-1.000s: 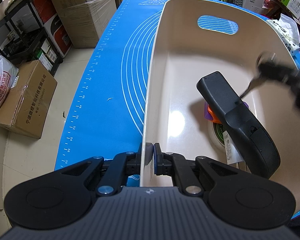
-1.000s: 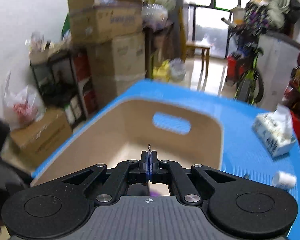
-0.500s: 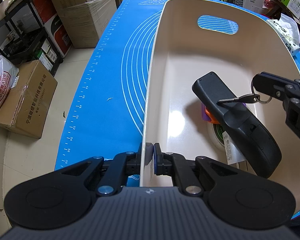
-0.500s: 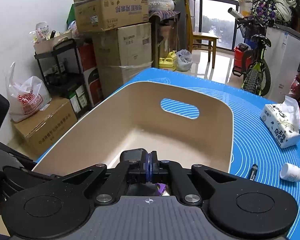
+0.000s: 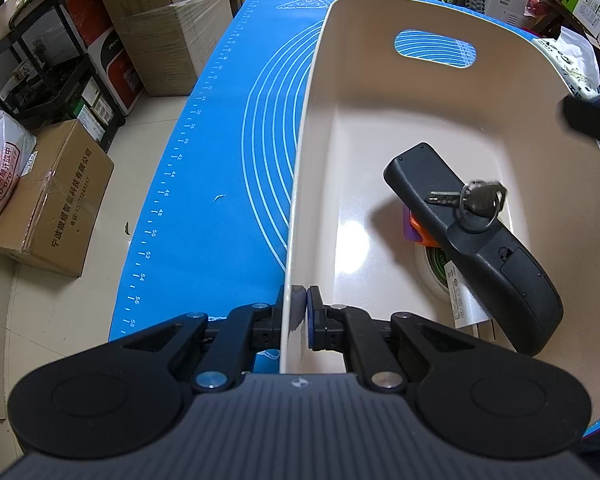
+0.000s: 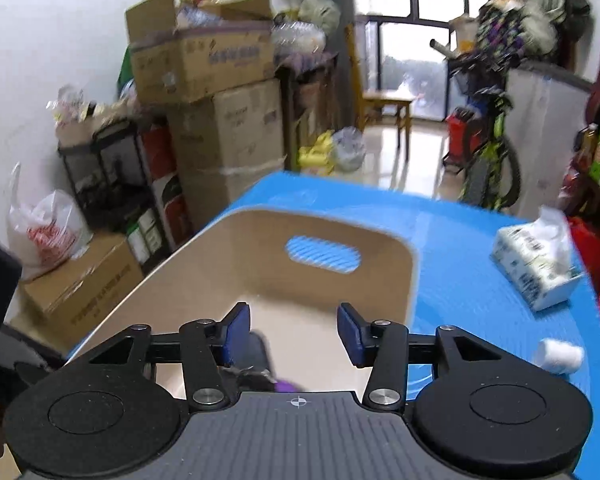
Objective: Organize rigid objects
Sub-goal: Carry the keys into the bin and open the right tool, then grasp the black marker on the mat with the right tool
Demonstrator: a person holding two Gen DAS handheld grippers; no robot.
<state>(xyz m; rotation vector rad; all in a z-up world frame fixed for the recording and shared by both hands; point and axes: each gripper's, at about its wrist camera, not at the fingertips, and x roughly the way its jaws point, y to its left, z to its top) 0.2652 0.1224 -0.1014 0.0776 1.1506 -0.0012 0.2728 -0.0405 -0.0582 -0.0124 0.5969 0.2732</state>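
A cream bin (image 5: 380,128) stands on the blue mat (image 5: 228,140). My left gripper (image 5: 301,304) is shut on the bin's near left wall. Inside the bin a long black device (image 5: 480,248) lies on an orange and purple object (image 5: 416,232) and a tape roll (image 5: 440,268). A key on a ring (image 5: 474,200) rests on top of the black device. My right gripper (image 6: 294,328) is open and empty above the bin (image 6: 260,256); it shows as a dark blur at the right edge of the left wrist view (image 5: 592,120).
On the mat right of the bin are a tissue pack (image 6: 536,268) and a small white cup lying on its side (image 6: 558,356). Cardboard boxes (image 5: 48,204) and a black shelf (image 5: 52,80) stand on the floor to the left. A bicycle (image 6: 488,152) is behind the table.
My right gripper opened and let go of the key, which now lies on the black device. The right gripper then drew up and back from the bin. The left gripper has not moved.
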